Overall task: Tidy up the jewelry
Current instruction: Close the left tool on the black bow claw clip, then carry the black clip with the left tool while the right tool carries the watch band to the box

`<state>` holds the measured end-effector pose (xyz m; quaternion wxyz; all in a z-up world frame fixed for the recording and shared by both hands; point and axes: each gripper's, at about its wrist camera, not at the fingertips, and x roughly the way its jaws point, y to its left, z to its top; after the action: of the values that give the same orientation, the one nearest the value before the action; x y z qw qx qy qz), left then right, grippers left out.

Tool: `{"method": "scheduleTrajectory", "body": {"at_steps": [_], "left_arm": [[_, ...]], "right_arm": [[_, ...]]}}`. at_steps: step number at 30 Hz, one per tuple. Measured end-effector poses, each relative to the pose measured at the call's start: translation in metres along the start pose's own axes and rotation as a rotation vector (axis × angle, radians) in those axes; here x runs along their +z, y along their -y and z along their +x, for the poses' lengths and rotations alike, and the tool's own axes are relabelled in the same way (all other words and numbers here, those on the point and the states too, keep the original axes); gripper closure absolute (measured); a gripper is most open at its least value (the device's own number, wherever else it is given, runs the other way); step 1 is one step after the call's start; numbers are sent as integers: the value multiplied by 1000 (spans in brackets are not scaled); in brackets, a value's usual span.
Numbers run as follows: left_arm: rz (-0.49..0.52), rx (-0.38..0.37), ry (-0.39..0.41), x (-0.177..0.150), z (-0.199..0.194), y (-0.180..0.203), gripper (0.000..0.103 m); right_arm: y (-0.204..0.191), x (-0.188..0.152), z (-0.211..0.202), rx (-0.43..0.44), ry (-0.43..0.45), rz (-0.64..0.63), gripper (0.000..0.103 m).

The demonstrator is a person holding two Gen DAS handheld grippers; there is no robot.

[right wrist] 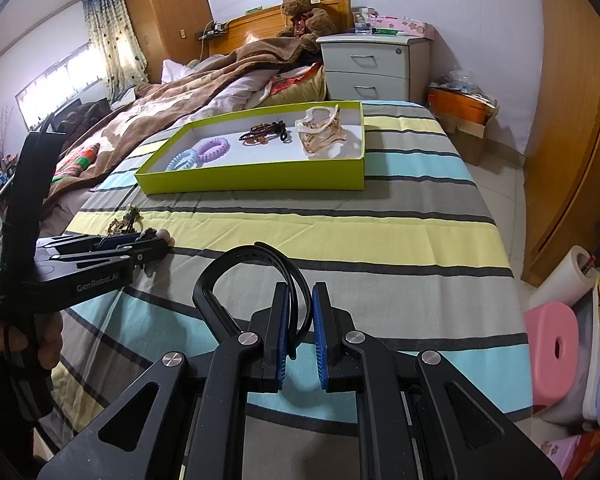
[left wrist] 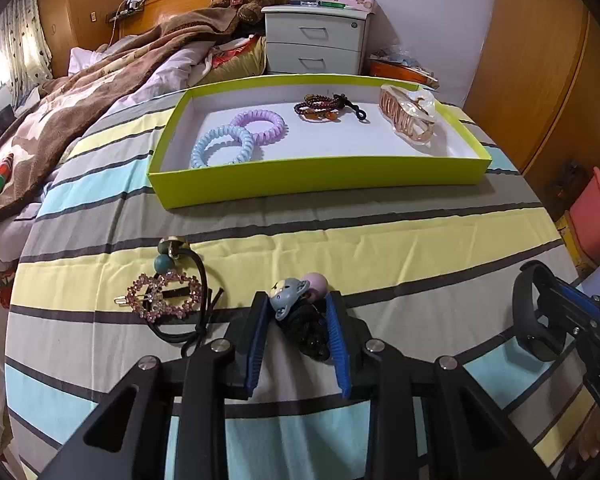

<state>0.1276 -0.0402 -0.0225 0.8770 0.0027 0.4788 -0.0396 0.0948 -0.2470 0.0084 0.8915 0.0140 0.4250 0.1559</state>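
Note:
My left gripper (left wrist: 297,304) is shut on a black hair tie with a grey elephant charm and pink ball (left wrist: 296,300) at the bed's near edge. My right gripper (right wrist: 299,300) is shut on a black wristband (right wrist: 236,276), also seen in the left wrist view (left wrist: 532,312). A lime-green tray (left wrist: 300,178) lies further back; it holds a blue coil tie (left wrist: 222,146), a purple coil tie (left wrist: 260,125), dark bead bracelets (left wrist: 320,106) and a pink claw clip (left wrist: 408,114). The tray also shows in the right wrist view (right wrist: 260,178).
A pink rhinestone heart clip (left wrist: 162,298) and a black hair tie with green beads (left wrist: 170,256) lie on the striped sheet left of my left gripper. A brown blanket (left wrist: 100,92) covers the bed's left. A white nightstand (left wrist: 316,38) stands behind. A pink stool (right wrist: 556,348) stands at the right.

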Motion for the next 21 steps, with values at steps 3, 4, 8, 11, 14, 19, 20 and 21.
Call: {"method": "scheduleTrajectory", "body": {"at_steps": [3, 4, 8, 11, 14, 19, 20, 21], "left_arm": [[1, -11, 1, -1, -2, 0, 76], [3, -15, 1, -2, -3, 1, 76], [3, -31, 9, -2, -8, 0, 77], [3, -35, 20, -2, -13, 0, 77], [0, -39, 31, -2, -17, -1, 77], [-6, -44, 44, -2, -25, -3, 77], [-7, -45, 47, -3, -26, -4, 77], [-8, -47, 51, -2, -28, -4, 77]], "right_arm": [[-1, 0, 0, -1, 1, 0, 91], [-1, 0, -1, -1, 0, -1, 91], [-2, 0, -3, -1, 5, -3, 91], [-4, 0, -5, -4, 10, -5, 91], [-6, 1, -7, -5, 11, -8, 91], [-10, 3, -13, -6, 22, -15, 91], [-10, 3, -14, -6, 25, -17, 91], [-12, 4, -16, -7, 28, -19, 91]]}}
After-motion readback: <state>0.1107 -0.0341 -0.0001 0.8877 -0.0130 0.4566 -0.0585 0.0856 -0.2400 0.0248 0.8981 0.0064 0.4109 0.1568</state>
